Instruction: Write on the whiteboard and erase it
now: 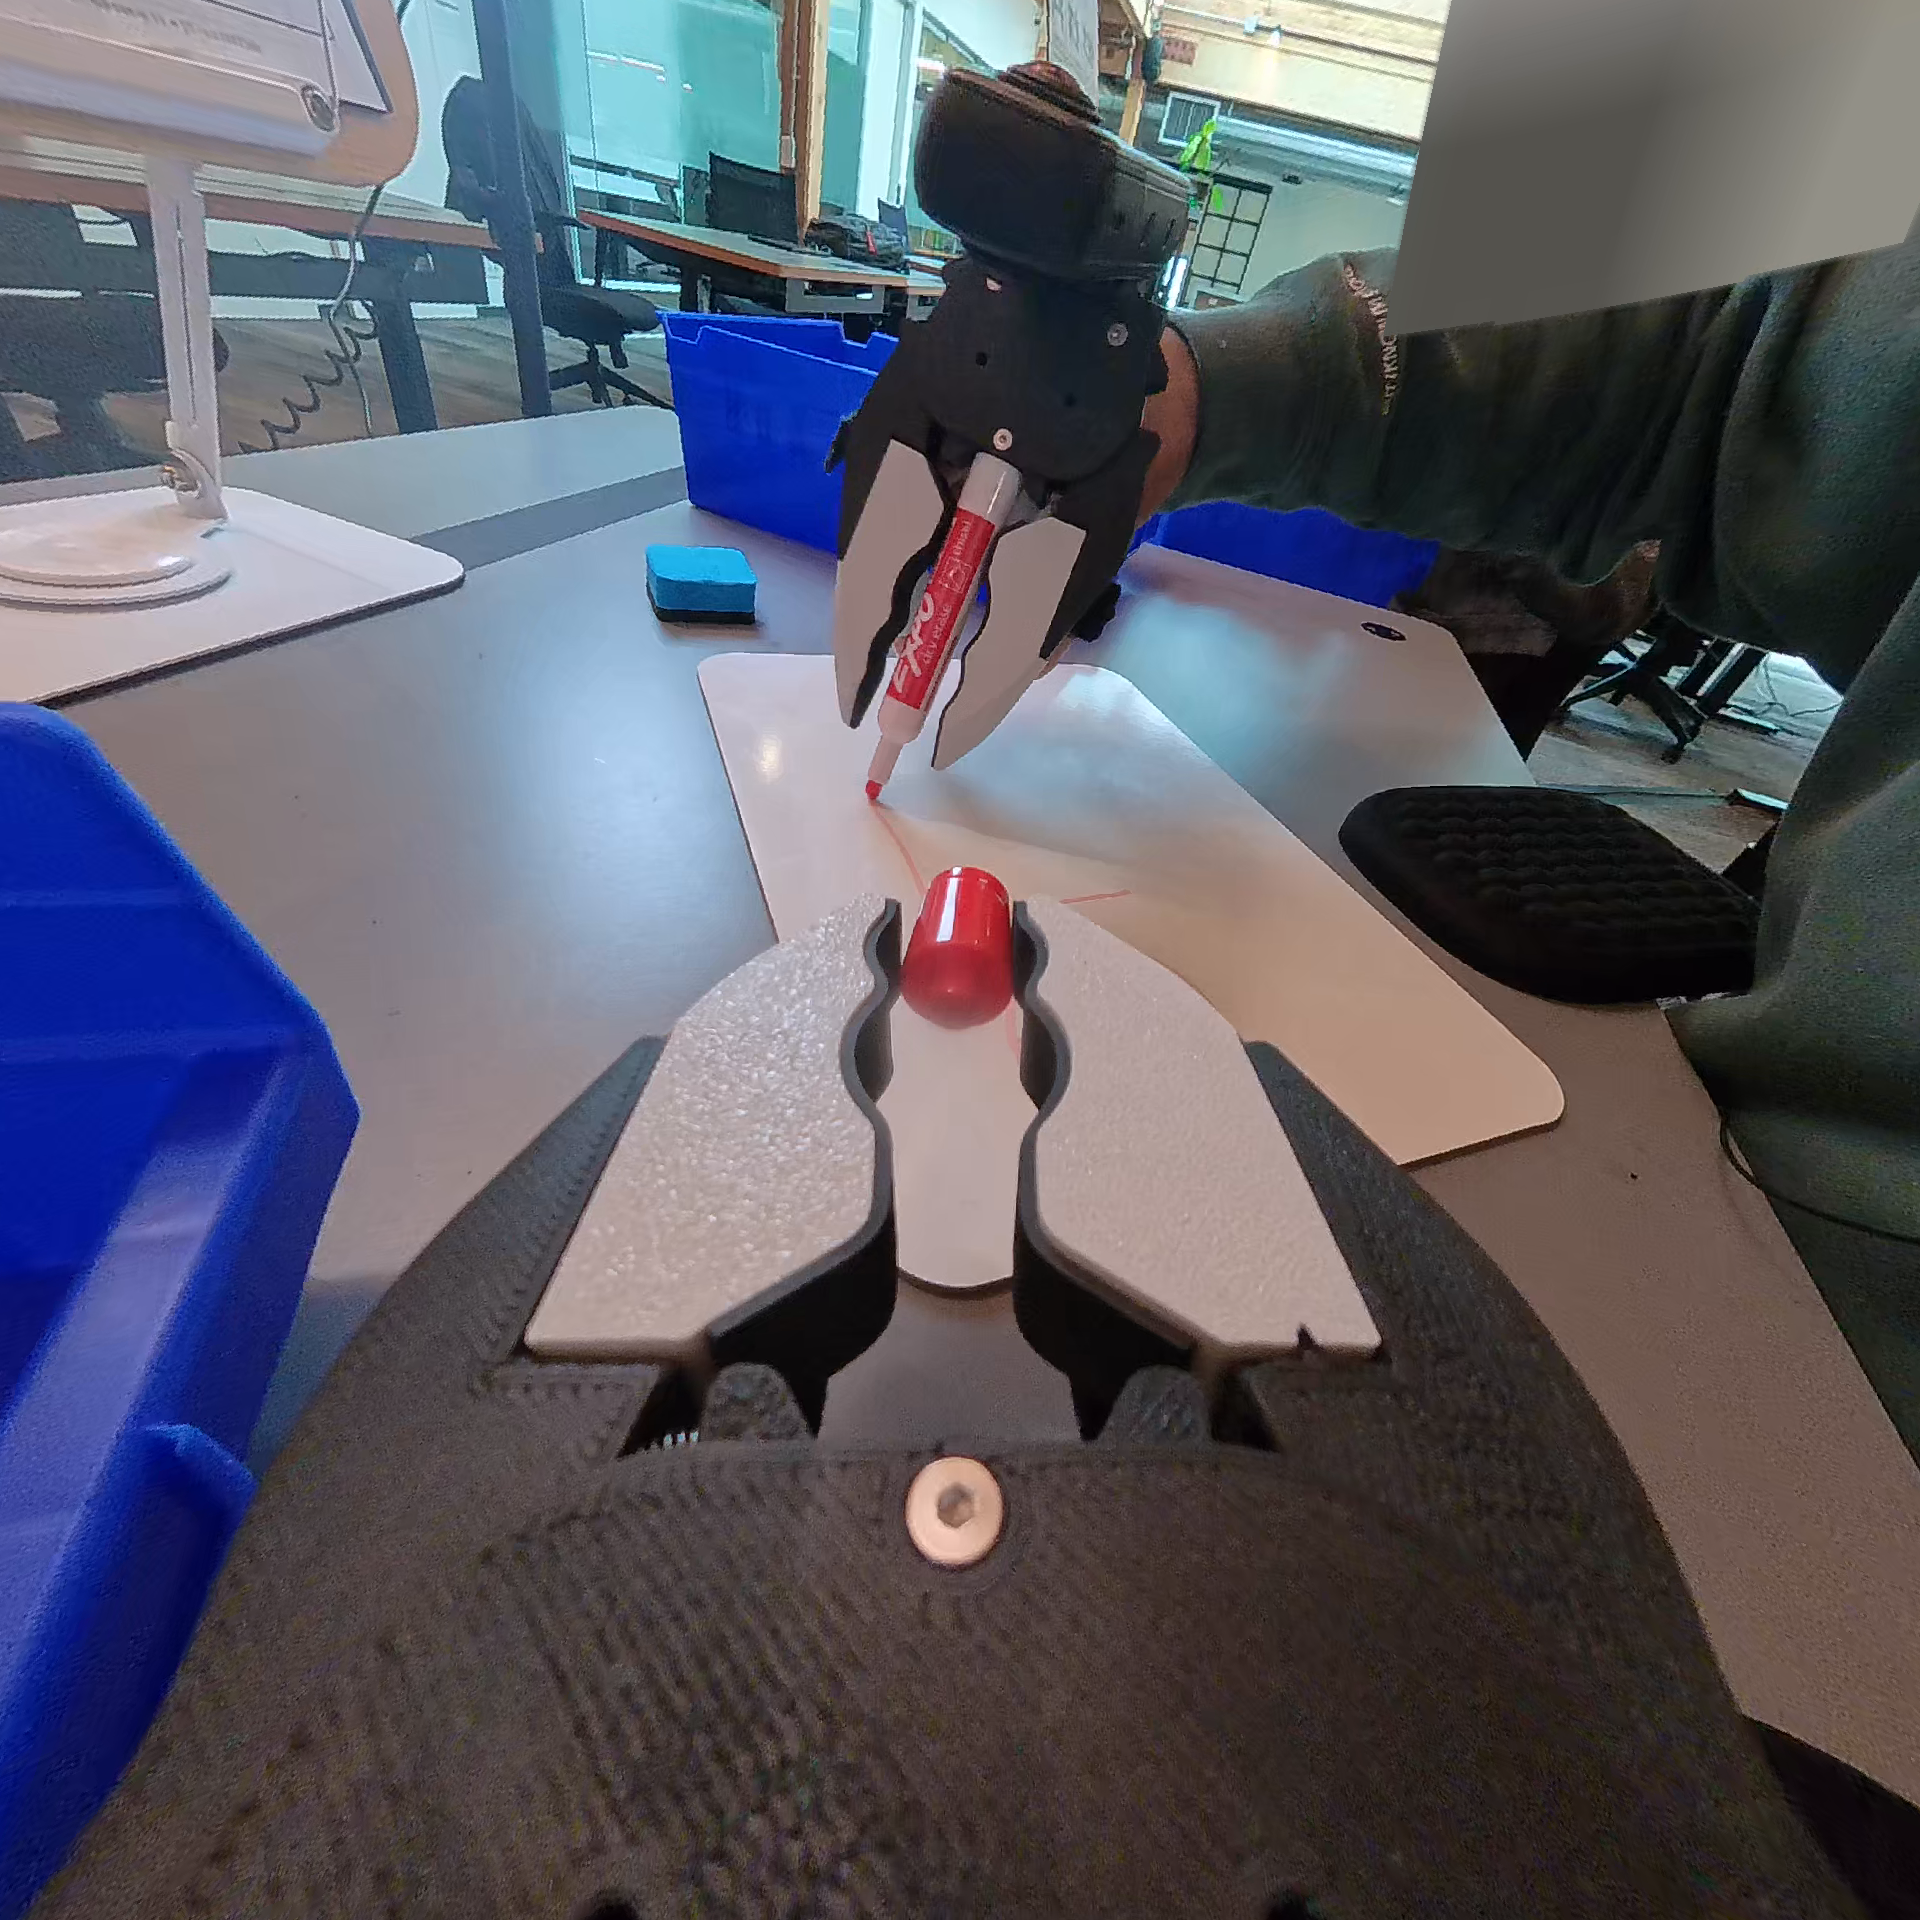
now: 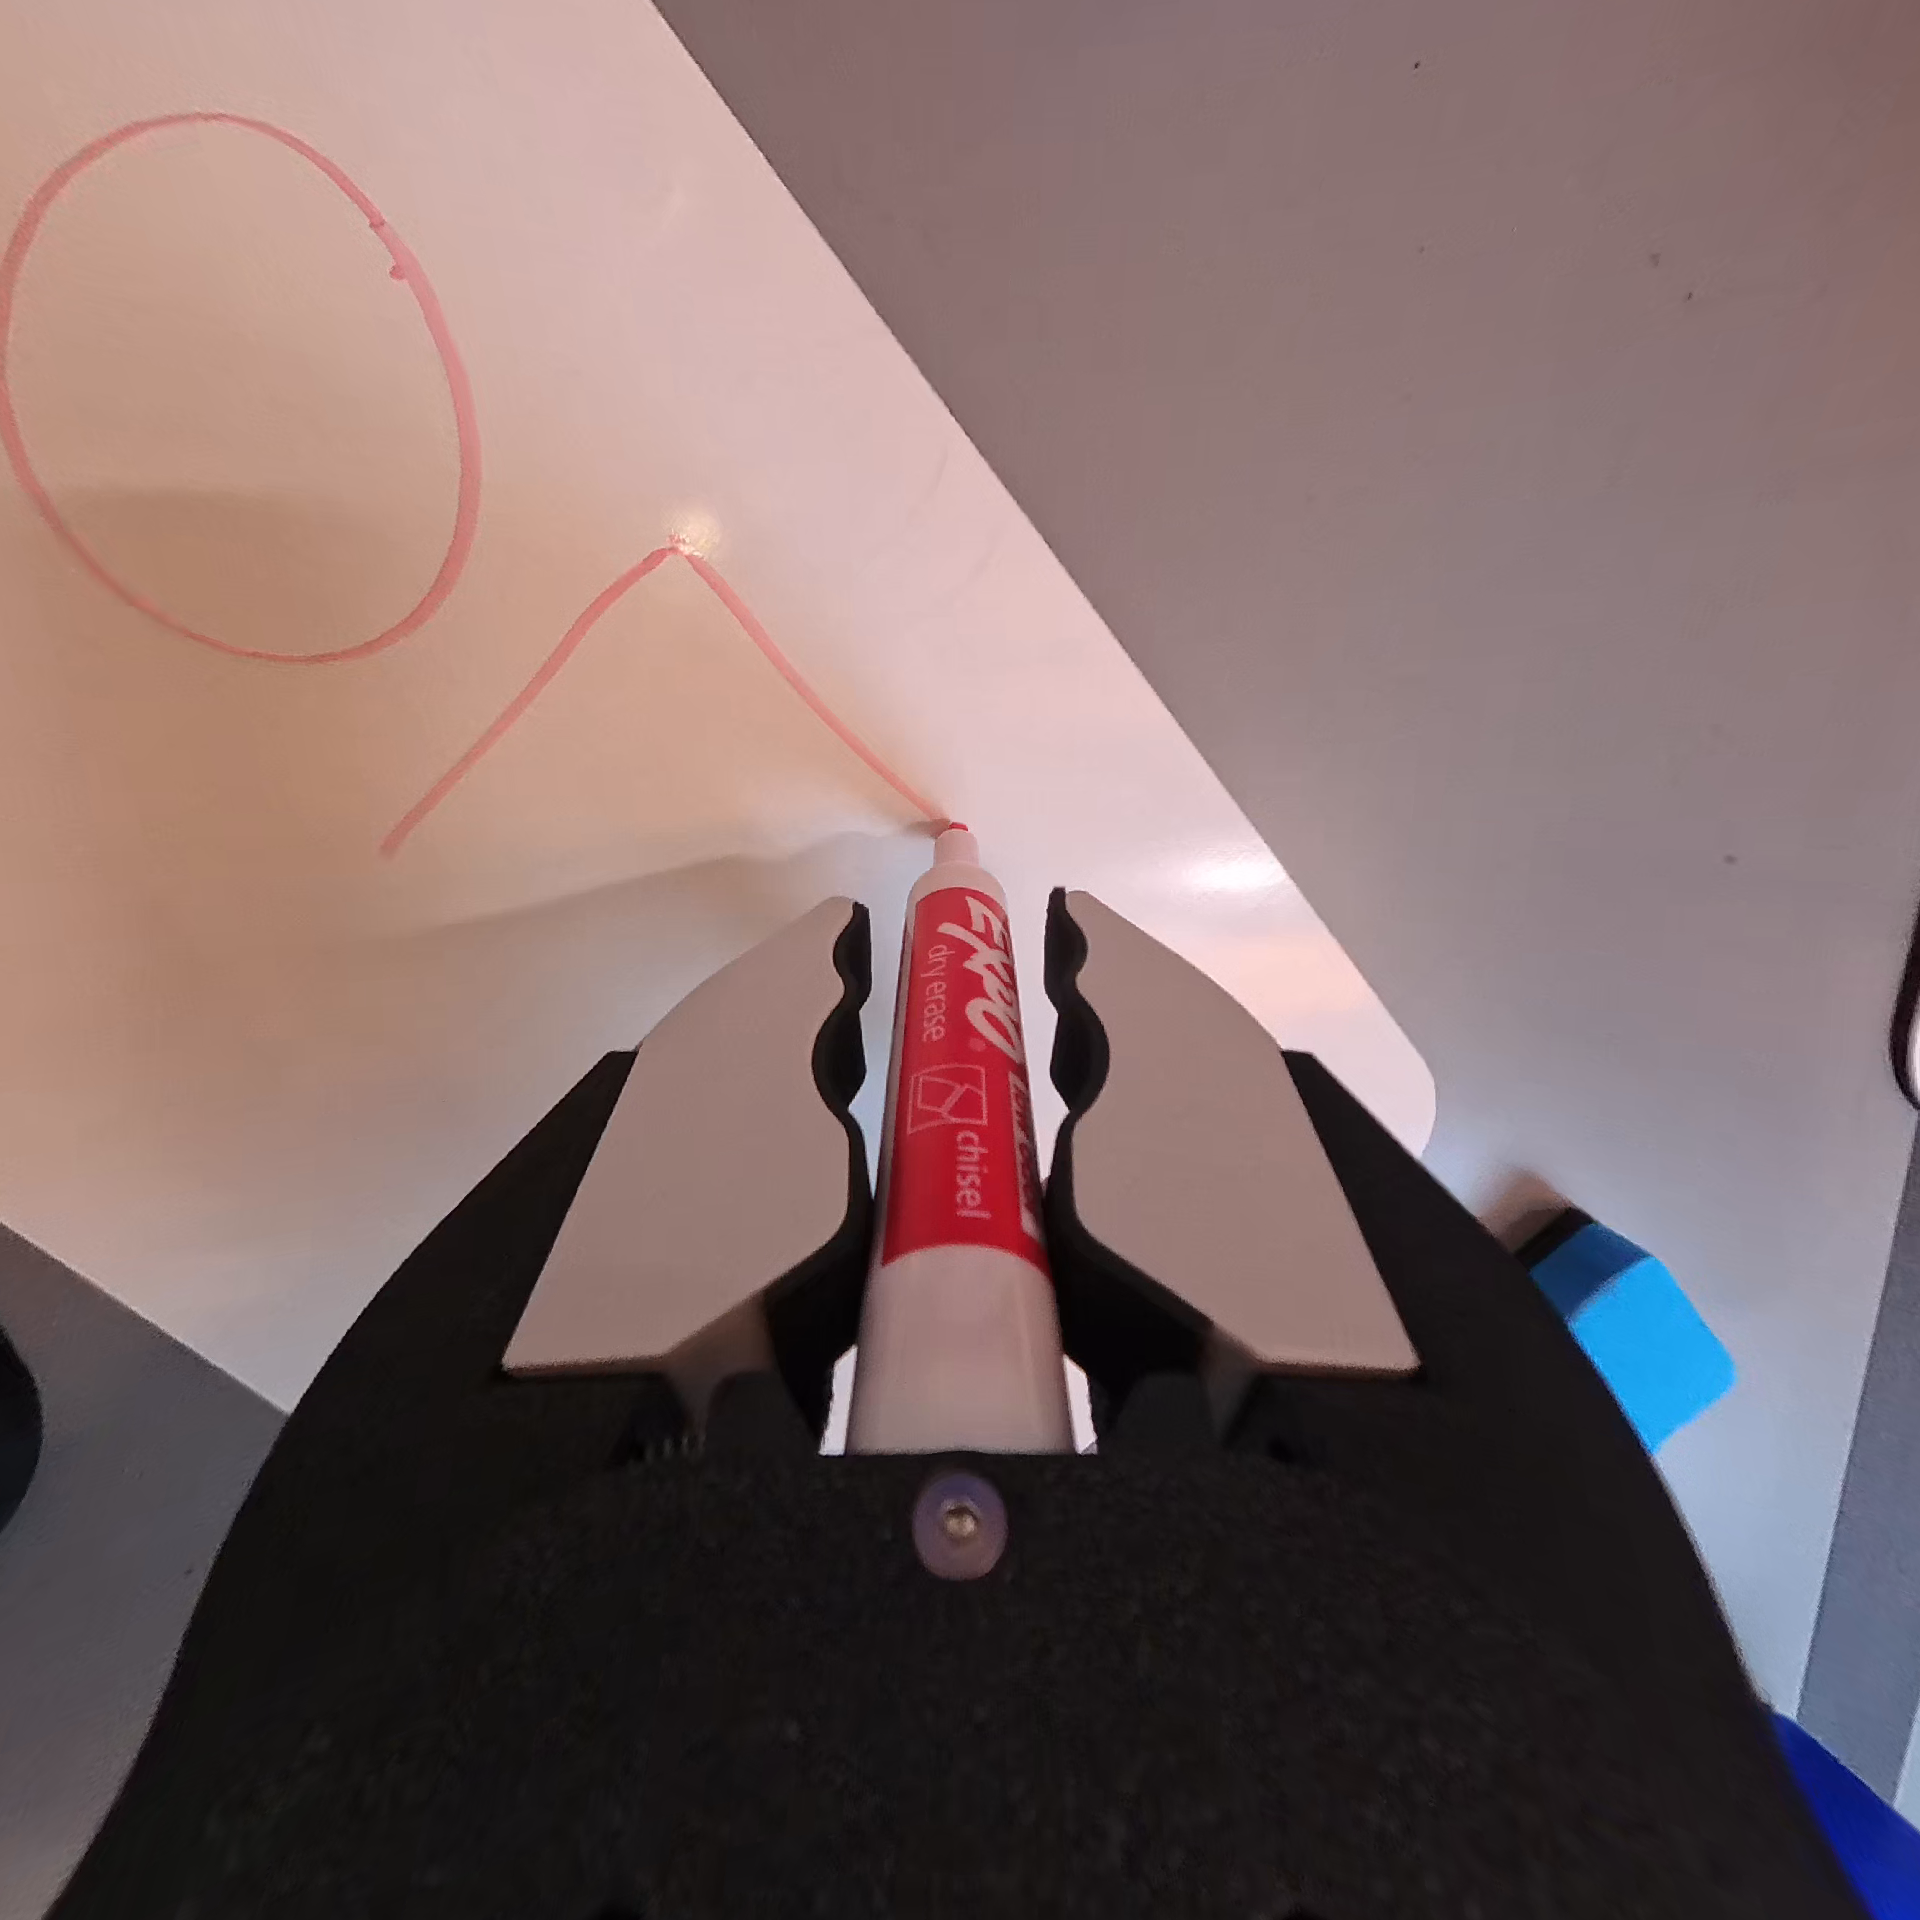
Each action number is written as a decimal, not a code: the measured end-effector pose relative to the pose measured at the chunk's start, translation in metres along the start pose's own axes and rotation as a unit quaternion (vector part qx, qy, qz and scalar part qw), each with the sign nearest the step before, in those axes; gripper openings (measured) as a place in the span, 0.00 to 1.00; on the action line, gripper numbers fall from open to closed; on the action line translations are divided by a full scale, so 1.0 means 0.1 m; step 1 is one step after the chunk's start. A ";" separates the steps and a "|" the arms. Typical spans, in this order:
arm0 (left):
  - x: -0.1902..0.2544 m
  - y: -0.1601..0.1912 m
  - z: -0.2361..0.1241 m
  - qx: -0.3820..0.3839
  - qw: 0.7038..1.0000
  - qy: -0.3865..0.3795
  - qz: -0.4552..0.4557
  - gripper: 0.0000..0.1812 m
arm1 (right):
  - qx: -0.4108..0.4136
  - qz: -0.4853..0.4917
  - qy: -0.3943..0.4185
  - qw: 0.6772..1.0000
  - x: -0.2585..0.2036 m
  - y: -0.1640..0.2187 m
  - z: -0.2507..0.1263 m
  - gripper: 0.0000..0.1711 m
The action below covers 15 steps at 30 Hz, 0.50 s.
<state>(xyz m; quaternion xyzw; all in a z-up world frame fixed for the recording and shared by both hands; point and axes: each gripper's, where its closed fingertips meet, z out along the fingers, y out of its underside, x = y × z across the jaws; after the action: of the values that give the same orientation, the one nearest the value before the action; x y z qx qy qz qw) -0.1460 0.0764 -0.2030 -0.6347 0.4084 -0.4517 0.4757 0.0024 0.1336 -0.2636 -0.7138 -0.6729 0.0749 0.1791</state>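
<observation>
The whiteboard [image 1: 1195, 966] lies flat on my grey table, a thin white sheet with rounded corners and a glossy face. On it I see a pale red circle [image 2: 239, 384] and beside it a pale red line [image 2: 665, 675] that rises to a peak and comes down again. The marker [image 2: 961, 1122] has a white barrel with a red label; it stands tilted, and its red tip touches the board at the end of that line. Its red cap [image 1: 956, 951] is off. The eraser [image 1: 701, 584], a blue block with a dark underside, rests on the table just beside the far edge of the board.
</observation>
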 end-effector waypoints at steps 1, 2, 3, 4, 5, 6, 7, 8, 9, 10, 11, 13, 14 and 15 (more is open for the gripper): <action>0.00 0.00 0.00 0.000 1.000 0.000 0.000 0.11 | -0.002 -0.001 0.001 1.000 -0.01 0.01 -0.01 0.19; 0.00 0.00 0.00 0.000 1.000 0.000 0.000 0.11 | -0.004 0.000 0.001 1.000 -0.03 0.03 -0.02 0.19; 0.00 0.00 0.00 0.000 1.000 0.000 0.000 0.11 | -0.004 0.001 0.000 1.000 -0.05 0.05 -0.03 0.19; 0.00 0.00 0.00 0.000 1.000 0.000 0.000 0.11 | -0.005 0.003 -0.001 1.000 -0.07 0.07 -0.04 0.19; 0.00 0.00 0.00 -0.001 1.000 0.000 0.001 0.11 | -0.006 0.005 -0.002 1.000 -0.09 0.10 -0.05 0.19; 0.00 0.00 0.00 -0.001 1.000 0.000 0.001 0.11 | -0.008 0.006 -0.001 1.000 -0.11 0.12 -0.07 0.20; 0.00 0.00 0.00 -0.001 1.000 0.000 0.001 0.11 | -0.009 0.008 -0.001 1.000 -0.14 0.15 -0.08 0.20; 0.01 0.00 0.00 -0.001 1.000 0.000 0.001 0.11 | -0.010 0.010 -0.002 1.000 -0.17 0.18 -0.10 0.19; 0.01 0.00 0.00 -0.001 1.000 0.000 0.002 0.11 | -0.012 0.011 -0.002 1.000 -0.20 0.20 -0.11 0.19; 0.01 0.01 0.00 -0.002 1.000 0.000 0.002 0.11 | -0.014 0.013 -0.002 1.000 -0.23 0.23 -0.13 0.19; 0.01 0.01 0.00 -0.002 1.000 0.000 0.003 0.11 | -0.016 0.014 -0.001 1.000 -0.26 0.27 -0.15 0.19; 0.01 0.01 0.01 -0.002 1.000 -0.001 0.003 0.11 | -0.020 0.018 -0.001 1.000 -0.33 0.33 -0.18 0.19; 0.01 0.01 0.01 -0.002 1.000 -0.001 0.004 0.11 | -0.023 0.020 0.000 1.000 -0.36 0.37 -0.20 0.19; 0.01 0.01 0.01 -0.003 1.000 -0.001 0.004 0.11 | -0.025 0.023 0.000 0.999 -0.38 0.40 -0.22 0.19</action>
<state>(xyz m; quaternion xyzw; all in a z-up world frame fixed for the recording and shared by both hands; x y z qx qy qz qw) -0.1451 0.0754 -0.2036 -0.6348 0.4116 -0.4476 0.4767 0.0442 0.0911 -0.2628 -0.7332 -0.6580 0.0622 0.1600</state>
